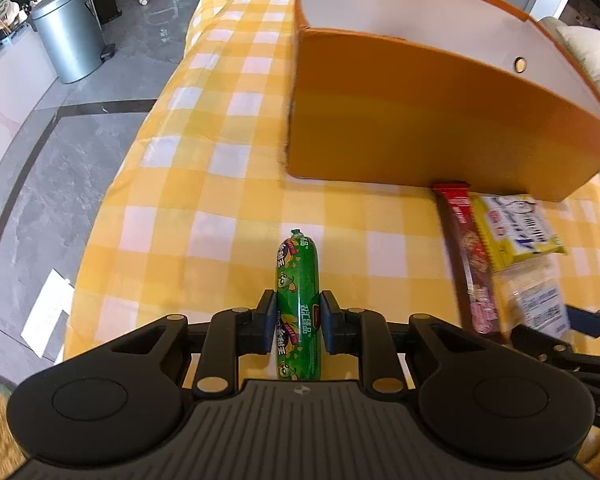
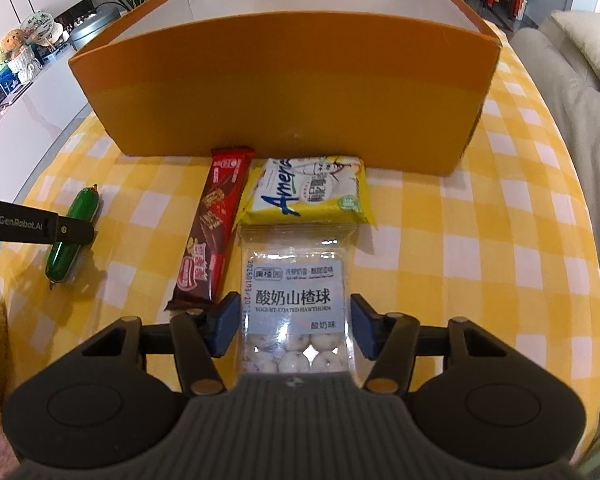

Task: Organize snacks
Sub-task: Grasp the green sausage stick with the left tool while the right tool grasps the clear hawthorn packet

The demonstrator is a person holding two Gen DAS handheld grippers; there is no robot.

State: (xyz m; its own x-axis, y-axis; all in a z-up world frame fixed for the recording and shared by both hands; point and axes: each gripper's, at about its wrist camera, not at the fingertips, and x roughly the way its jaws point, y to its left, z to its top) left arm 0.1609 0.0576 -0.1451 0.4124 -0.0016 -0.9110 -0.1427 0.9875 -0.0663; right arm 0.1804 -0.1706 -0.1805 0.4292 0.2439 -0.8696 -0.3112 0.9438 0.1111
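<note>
A green sausage snack (image 1: 298, 264) lies on the yellow checked tablecloth (image 1: 204, 184). My left gripper (image 1: 298, 300) is shut on it, a blue pad pressing each side near its middle. In the right wrist view the same sausage (image 2: 82, 204) shows at far left, under the left gripper's finger (image 2: 74, 231). A clear packet of yogurt hawthorn balls (image 2: 294, 276) lies flat between the pads of my right gripper (image 2: 294, 304). Those pads stand at its edges without squeezing it. Behind stands an open orange box (image 2: 284, 92) with white inside walls.
A red-brown wafer bar (image 2: 216, 232) and a yellow biscuit packet (image 2: 312, 192) lie in front of the box, just beyond the clear packet. A beige sofa (image 2: 572, 92) borders the table on the right. A grey bin (image 1: 66, 32) stands on the floor at left.
</note>
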